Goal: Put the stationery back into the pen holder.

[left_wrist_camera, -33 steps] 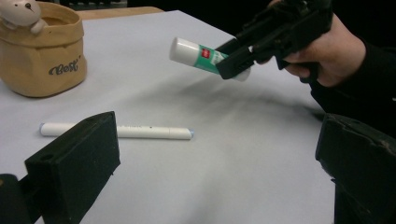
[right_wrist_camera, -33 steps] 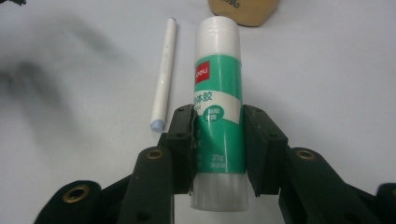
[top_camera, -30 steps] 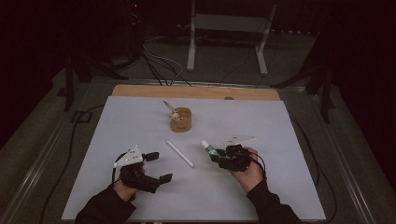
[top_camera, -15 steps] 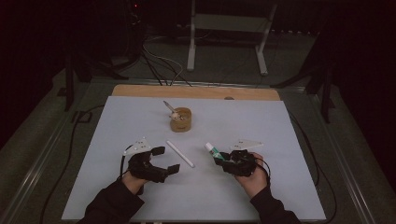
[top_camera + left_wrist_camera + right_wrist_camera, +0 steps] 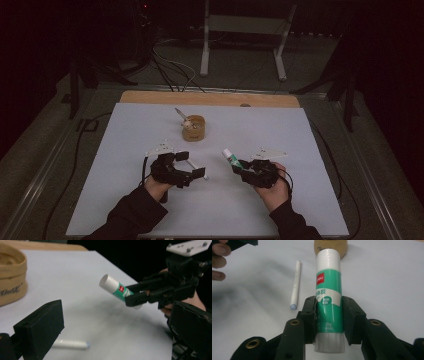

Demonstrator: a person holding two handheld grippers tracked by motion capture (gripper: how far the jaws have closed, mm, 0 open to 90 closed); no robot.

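Glue stick (image 5: 329, 290): off the table at the near right, clamped in the right gripper (image 5: 246, 171), white cap pointing up and left toward the cup.
Right gripper's hold: jaws pinch the lower green barrel from both sides.
Left gripper (image 5: 192, 167): jaws gaping, nothing in them, over the white stick (image 5: 71, 344) on the sheet.
Handling: light, stiff plastic, I'd say; smooth and round, so it may twist.
Best grip: mid-barrel, square across; the cap could pull off.
Cup (image 5: 193, 128): far centre, well apart.
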